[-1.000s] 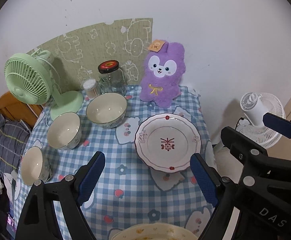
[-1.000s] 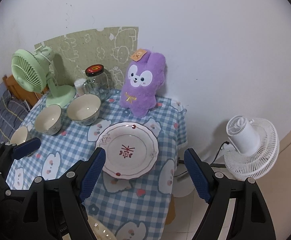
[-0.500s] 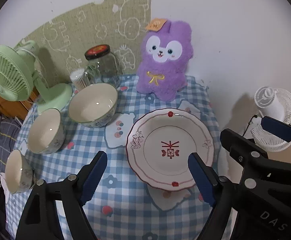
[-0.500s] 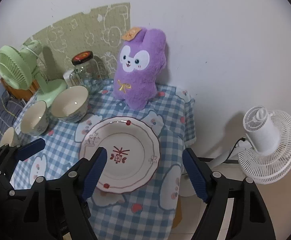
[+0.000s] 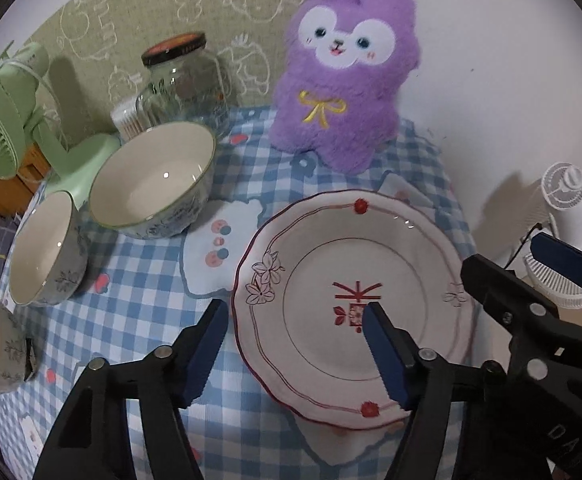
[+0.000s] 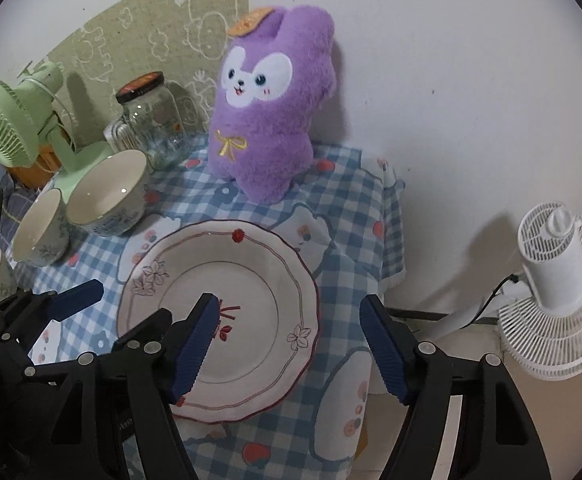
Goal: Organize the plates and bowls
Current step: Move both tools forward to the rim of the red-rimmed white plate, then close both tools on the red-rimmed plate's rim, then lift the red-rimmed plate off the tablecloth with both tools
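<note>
Plate (image 5: 355, 304) lies flat on the tablecloth (image 5: 131, 312) beneath the left claw (image 5: 293, 350) and right claw (image 6: 287, 346), both spread wide, holding nothing.

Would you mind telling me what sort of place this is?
Probably a home room, perhaps a bedroom corner: a small table under a blue checked cartoon tablecloth, a purple plush rabbit toy, and a white floor fan by the wall.
</note>
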Tool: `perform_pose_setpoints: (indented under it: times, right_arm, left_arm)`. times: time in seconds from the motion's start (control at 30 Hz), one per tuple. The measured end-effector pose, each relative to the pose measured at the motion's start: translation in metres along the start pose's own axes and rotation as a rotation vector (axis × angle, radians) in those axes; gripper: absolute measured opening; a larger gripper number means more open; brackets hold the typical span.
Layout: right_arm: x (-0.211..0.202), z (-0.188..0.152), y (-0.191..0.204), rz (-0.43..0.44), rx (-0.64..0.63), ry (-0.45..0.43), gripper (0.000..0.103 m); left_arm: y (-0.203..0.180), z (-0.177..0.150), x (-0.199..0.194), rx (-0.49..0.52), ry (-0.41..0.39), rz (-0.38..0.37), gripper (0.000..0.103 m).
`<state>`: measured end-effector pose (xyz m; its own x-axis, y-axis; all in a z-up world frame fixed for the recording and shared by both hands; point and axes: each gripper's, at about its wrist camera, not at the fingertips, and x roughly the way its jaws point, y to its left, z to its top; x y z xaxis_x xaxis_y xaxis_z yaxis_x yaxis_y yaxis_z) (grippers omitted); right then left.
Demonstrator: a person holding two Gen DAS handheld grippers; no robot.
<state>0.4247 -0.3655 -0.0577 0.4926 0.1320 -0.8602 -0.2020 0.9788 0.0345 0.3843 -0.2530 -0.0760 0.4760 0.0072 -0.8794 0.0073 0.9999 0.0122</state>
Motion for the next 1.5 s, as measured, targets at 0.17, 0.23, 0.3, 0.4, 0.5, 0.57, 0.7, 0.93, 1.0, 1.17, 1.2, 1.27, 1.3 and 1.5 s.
perform_pose_setpoints:
  times: [0.17,0.23,0.3,0.4,0.5,0.57,0.7,0.93,1.0,1.17,1.2,1.27,1.3,1.5]
  right_arm:
    - [0.019,-0.002,-0.001,0.011,-0.002,0.033,0.069]
    - [0.026,-0.003,-0.001,0.016,0.002,0.044,0.067]
    - [0.033,-0.002,-0.002,0.018,0.005,0.057,0.066]
    - [0.041,-0.001,-0.004,0.020,-0.001,0.075,0.064]
    - [0.049,0.001,-0.004,0.014,-0.006,0.086,0.064]
    - [0.054,0.002,-0.004,0.014,-0.005,0.096,0.064]
    - [0.060,0.002,-0.001,0.018,-0.015,0.113,0.064]
    - [0.072,0.000,0.000,0.019,-0.020,0.143,0.061]
    - [0.074,-0.001,0.000,0.019,-0.019,0.150,0.060]
    - [0.084,-0.003,-0.001,0.008,-0.033,0.172,0.055]
    - [0.085,-0.003,-0.001,0.009,-0.034,0.171,0.055]
    - [0.086,-0.002,0.000,0.007,-0.040,0.165,0.055]
    - [0.086,-0.002,0.001,0.004,-0.050,0.163,0.055]
    - [0.087,0.001,0.005,-0.003,-0.053,0.165,0.053]
  left_arm:
    - [-0.001,0.000,0.017,0.018,0.032,0.012,0.065]
    - [0.001,0.000,0.023,0.016,0.045,0.010,0.063]
    - [0.000,0.001,0.026,0.022,0.037,0.025,0.062]
    - [-0.002,0.003,0.029,0.058,0.026,0.046,0.060]
    - [-0.002,0.005,0.032,0.080,0.020,0.057,0.060]
    - [-0.001,0.005,0.033,0.086,0.020,0.065,0.060]
    - [0.007,0.006,0.037,0.064,0.038,0.063,0.060]
    - [0.012,0.005,0.049,0.023,0.082,0.034,0.055]
    - [0.009,0.003,0.052,0.037,0.084,0.048,0.054]
    - [0.010,0.003,0.054,0.028,0.075,0.051,0.054]
    - [0.010,0.004,0.055,0.030,0.077,0.048,0.054]
    - [0.008,0.006,0.056,0.051,0.078,0.057,0.054]
    - [0.008,0.006,0.056,0.059,0.078,0.063,0.054]
    - [0.008,0.006,0.058,0.063,0.071,0.073,0.054]
